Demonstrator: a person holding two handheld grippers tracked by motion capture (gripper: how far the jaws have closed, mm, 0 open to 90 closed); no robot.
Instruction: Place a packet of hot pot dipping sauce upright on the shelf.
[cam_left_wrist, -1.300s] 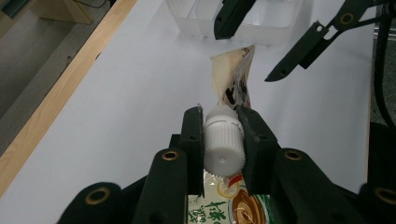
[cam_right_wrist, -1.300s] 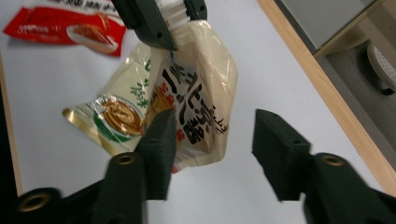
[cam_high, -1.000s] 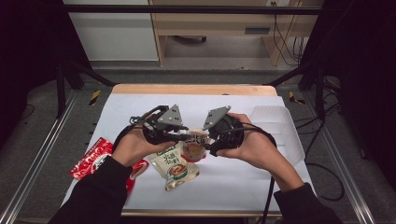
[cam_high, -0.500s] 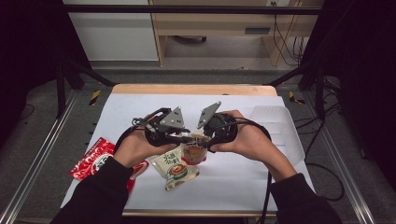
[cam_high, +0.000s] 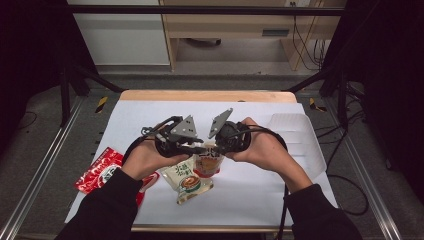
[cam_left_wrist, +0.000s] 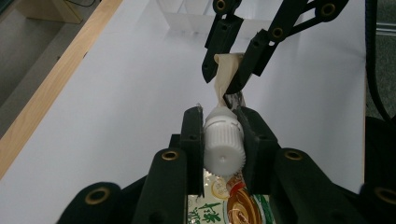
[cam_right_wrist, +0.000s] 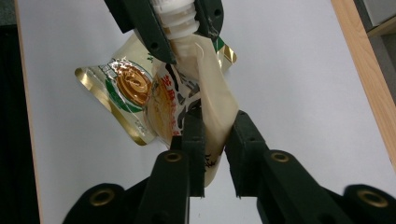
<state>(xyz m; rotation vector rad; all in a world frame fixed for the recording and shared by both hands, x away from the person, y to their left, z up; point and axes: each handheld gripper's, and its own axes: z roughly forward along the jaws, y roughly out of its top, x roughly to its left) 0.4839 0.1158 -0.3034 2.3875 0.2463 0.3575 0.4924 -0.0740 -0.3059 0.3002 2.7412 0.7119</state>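
Your left gripper (cam_left_wrist: 219, 135) clamps the ribbed white plastic cap (cam_left_wrist: 224, 144) of the cream spouted pouch (cam_right_wrist: 205, 112), bracing it; your right gripper (cam_right_wrist: 215, 140), its jaws just closing, pinches the pouch body between them, above the table, ready for unscrewing.

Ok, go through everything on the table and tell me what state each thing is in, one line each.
Left hand-held gripper: shut on the white ribbed screw cap.
Right hand-held gripper: jaws have just been closing, now pinched on the cream spouted drink pouch.
Cream spouted drink pouch: held off the table between both grippers, cap still on.
Green and gold snack pouch: lying flat, sealed as far as shows.
Red foil packet: lying flat, partly under the left sleeve.
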